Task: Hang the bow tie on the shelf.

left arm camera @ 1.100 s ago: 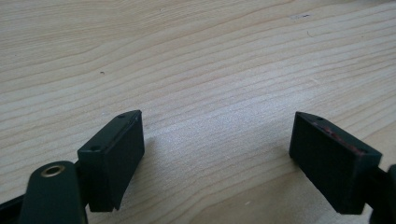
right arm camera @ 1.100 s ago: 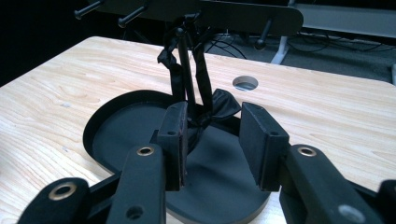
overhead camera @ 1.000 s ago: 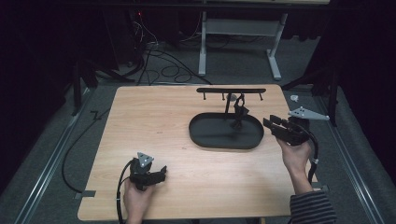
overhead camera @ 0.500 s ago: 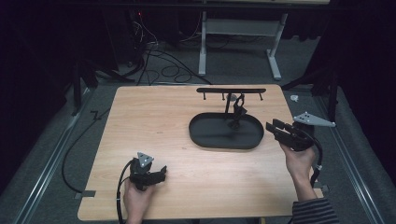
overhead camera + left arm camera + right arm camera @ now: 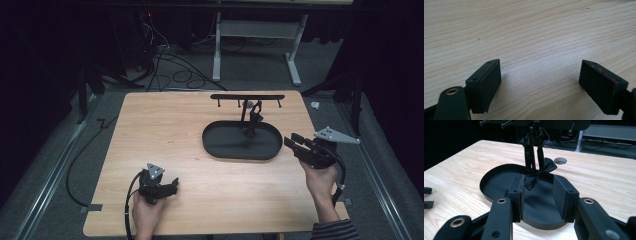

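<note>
Looks like the approach step: right gripper (image 5: 537, 195), jaws apart and empty, lines up on the bow tie (image 5: 537, 173) hanging just beyond them over the tray (image 5: 499, 173). Next it'd need pushing forward, I reckon. Left gripper (image 5: 540, 82) rests wide open on the table (image 5: 524, 30).

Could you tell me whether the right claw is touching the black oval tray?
Apart. The high view shows bare wood between the right claw and the black oval tray; its jaws are open, holding nothing.
</note>
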{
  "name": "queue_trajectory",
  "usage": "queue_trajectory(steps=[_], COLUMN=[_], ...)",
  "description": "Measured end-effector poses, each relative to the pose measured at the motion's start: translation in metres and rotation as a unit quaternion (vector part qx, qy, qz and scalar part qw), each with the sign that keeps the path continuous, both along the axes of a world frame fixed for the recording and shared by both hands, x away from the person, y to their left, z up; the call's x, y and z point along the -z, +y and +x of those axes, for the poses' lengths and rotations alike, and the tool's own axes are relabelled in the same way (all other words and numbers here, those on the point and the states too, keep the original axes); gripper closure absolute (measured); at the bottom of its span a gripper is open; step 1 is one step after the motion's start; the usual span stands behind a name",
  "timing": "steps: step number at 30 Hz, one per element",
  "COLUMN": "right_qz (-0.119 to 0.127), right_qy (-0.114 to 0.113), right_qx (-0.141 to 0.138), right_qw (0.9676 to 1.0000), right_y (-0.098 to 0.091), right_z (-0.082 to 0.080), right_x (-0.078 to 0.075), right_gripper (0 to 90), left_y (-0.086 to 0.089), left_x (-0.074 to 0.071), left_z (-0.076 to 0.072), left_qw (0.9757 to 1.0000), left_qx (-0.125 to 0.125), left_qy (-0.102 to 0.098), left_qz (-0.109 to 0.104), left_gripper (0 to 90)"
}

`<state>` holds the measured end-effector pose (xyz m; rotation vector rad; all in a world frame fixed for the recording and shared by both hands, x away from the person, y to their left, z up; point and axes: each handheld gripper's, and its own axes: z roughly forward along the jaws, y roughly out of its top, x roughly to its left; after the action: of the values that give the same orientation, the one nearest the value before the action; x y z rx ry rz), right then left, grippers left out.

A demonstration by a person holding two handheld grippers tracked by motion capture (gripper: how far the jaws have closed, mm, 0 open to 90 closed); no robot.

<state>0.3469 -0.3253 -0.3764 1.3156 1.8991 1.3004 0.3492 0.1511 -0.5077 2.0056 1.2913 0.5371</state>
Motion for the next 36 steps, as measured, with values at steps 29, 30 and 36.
queue_trajectory(steps=[29,30,36], right_qz=[0.003,0.005,0.008], right_qy=[0.0,0.0,0.006], right_qx=[-0.024,-0.025,-0.03], right_qw=[0.9997,0.9997,0.9995], right_y=[0.01,0.01,0.012], right_z=[-0.025,-0.026,-0.029], right_x=[0.014,0.016,0.021], right_gripper=[61.6,61.5,61.1], left_y=[0.0,0.0,0.0], left_x=[0.0,0.0,0.0], left_z=[0.0,0.0,0.0], left_qw=[1.0,1.0,1.0], left_qx=[0.001,0.001,0.001], left_qy=[0.0,0.0,0.0], left_qz=[0.0,0.001,0.0], left_gripper=[18.5,18.5,18.5])
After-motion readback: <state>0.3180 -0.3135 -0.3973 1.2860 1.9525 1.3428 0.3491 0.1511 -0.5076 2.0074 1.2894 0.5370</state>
